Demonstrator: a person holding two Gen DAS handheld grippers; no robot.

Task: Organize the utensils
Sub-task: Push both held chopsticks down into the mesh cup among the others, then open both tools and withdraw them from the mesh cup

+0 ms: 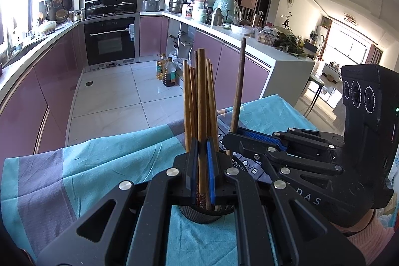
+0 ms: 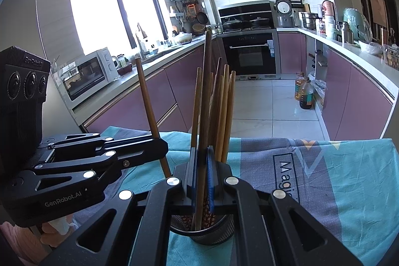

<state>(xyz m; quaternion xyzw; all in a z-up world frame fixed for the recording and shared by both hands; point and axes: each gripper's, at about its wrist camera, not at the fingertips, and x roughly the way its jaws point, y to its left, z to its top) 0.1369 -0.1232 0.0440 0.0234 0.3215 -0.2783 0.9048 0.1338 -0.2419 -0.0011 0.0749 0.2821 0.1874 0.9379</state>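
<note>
Both hand-held grippers pinched chopsticks over the holder.

The left hand-held gripper (image 1: pixel 202 166) was closed narrow on a light wooden chopstick (image 1: pixel 201 101) standing upright in the black mesh holder (image 1: pixel 199 215). Just beside the holder's right, the right hand-held gripper (image 2: pixel 202 171) gripped a darker chopstick (image 2: pixel 206 91), its lower end down inside the holder. The other chopsticks (image 2: pixel 224 114) stood bunched in the holder, which sat on the teal-and-grey cloth (image 2: pixel 336 181) covering the counter.
</note>
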